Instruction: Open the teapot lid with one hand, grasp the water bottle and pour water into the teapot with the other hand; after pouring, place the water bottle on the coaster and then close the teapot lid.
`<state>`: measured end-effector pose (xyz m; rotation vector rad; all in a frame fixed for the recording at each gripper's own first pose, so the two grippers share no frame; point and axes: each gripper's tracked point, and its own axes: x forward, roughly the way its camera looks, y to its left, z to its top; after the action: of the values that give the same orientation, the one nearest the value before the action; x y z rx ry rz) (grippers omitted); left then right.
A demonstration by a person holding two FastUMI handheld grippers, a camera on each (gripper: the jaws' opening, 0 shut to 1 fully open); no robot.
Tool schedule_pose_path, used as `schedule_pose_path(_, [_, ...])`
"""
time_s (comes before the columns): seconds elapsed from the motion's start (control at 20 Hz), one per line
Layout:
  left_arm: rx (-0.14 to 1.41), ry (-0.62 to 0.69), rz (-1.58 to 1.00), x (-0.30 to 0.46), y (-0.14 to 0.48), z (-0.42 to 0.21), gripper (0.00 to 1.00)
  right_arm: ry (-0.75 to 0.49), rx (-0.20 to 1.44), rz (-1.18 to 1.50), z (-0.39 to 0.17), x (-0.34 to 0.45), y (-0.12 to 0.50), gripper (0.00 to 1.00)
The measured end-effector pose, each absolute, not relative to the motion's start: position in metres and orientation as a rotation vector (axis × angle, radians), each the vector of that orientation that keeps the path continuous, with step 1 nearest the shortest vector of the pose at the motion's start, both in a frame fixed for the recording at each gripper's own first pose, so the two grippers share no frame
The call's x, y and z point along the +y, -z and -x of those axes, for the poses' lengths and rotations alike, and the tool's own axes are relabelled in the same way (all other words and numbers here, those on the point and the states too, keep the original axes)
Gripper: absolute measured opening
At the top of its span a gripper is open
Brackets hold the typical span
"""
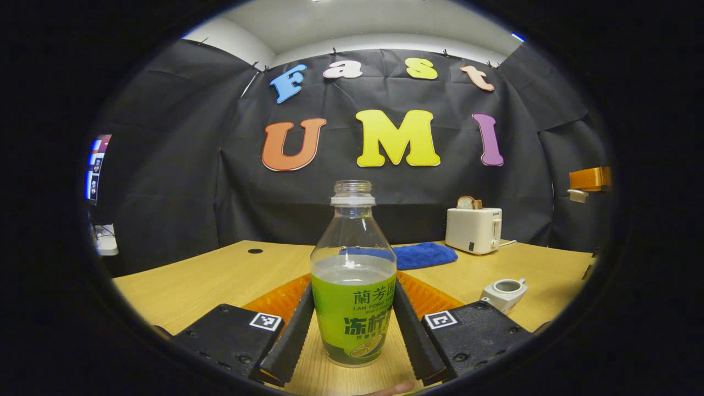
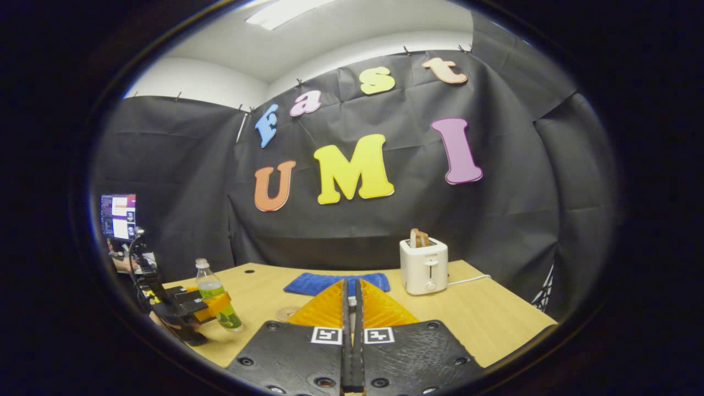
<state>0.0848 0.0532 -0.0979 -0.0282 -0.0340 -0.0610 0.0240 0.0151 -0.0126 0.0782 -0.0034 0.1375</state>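
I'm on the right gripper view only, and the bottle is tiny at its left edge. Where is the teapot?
Observer: In the left gripper view, the teapot stands on the table, to the right of the left gripper and nearer than the toaster.
Operator: Is its lid on?
Observer: No. Its top is open and no lid sits on it.
Operator: Is the bottle capped?
Observer: No. The water bottle has a bare, open neck.
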Motion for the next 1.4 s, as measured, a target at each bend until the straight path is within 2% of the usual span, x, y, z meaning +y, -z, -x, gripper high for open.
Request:
schedule_pose_path(0.25, [-0.017, -0.029, -0.062, 0.066, 0.074, -0.081, 0.78, -0.127, -0.007, -0.079, -0.023, 0.006, 0.008, 0.00])
schedule_pose_path(0.5, [0.006, -0.002, -0.165, 0.043, 0.050, -0.076, 0.78, -0.106, 0.028, -0.084, -0.029, -0.007, 0.017, 0.00])
schedule_pose_path(0.9, [0.124, 0.034, -0.674, 0.010, 0.056, -0.076, 0.77, -0.056, 0.062, -0.088, -0.035, -0.034, 0.025, 0.00])
schedule_pose_path(1.4, [0.278, 0.108, -1.155, -0.017, 0.096, -0.075, 0.77, 0.015, 0.085, -0.050, -0.040, -0.062, 0.032, 0.00])
